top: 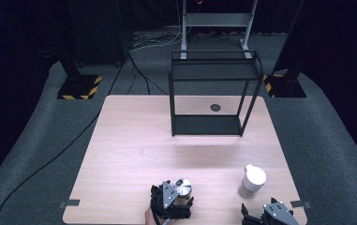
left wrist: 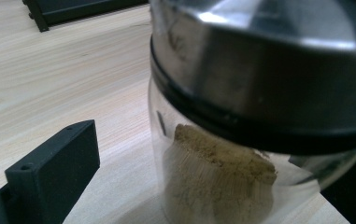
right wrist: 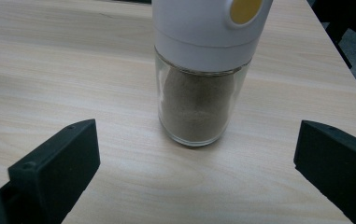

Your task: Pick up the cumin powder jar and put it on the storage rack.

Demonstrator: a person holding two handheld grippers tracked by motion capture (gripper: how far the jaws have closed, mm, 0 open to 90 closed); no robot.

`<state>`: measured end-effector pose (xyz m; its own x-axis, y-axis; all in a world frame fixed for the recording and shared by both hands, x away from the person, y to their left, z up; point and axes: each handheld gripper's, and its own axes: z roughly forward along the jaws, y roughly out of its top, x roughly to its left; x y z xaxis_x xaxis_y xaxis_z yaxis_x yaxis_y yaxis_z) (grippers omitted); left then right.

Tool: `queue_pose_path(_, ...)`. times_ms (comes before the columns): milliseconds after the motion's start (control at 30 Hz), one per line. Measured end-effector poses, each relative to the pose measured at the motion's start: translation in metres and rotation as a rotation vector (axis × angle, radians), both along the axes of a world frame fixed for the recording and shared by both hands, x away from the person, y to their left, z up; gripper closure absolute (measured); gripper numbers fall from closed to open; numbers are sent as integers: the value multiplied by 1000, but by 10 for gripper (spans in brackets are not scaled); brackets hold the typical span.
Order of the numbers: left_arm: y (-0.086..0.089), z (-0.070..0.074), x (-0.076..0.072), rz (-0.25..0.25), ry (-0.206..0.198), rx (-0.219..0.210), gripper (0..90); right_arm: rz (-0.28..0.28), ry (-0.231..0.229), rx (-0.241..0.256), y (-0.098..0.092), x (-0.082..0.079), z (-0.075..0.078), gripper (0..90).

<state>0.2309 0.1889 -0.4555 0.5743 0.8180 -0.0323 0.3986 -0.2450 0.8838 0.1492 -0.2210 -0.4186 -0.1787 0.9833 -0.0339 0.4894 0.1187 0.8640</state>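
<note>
the steel-lidded jar [left wrist: 241, 140] sits between the left gripper's [top: 176, 199] spread fingers [left wrist: 54, 163]; right of the jar, the white-capped shaker [right wrist: 203, 70] stands just beyond the right gripper's [right wrist: 194, 177] spread fingers.

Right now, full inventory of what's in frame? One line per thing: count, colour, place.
Glass jar with silver metal lid: 1, clear with tan powder inside, near table edge, between the left gripper's jaws.
Glass shaker with white plastic cap: 1, clear with brown powder inside, yellow spot on cap, near right of table, just ahead of the right gripper.
Two-tier metal shelf rack: 1, black, far middle of table.
Round grommet: 1, dark, tabletop behind the rack.
Wooden table: 1, light wood, centre.
Left gripper: 1, black, jaws either side of the jar, contact unclear.
Right gripper: 1, black, jaws wide apart, short of the shaker.
</note>
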Motion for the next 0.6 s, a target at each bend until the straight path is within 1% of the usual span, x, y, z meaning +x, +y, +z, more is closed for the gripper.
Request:
queue_pose_path(33, 5, -1, 2, -33, 3, -18, 146, 1, -1, -1, 0, 0, 0, 0)
queue_pose_path(67, 3, -1, 0, -16, -2, -24, 291, 2, 0, -3, 0, 0, 0, 0)
queue_pose_path(100, 0, 0, -1, -7, -4, -9, 296, 2, 1, -4, 0, 0, 0, 0)
queue_pose_path(267, 1, 3, -1, -17, 1, 3, 300, -5, -5, -2, -1, -2, 1, 0)
queue_pose_path(400, 5, 3, -3, -19, 0, -3, 300, -5, -1, -6, 0, -1, 1, 0)
queue_pose_path(500, 11, 3, -6, -18, -5, -18, 300, -7, 3, -8, 0, 0, 1, 0)
queue_pose_path(533, 13, 5, -7, -18, -7, -8, 300, -8, 4, -9, 0, 0, 1, 0)
queue_pose_path(600, 14, 5, -8, -15, -10, -12, 300, -9, 6, -8, 0, 0, 1, 0)
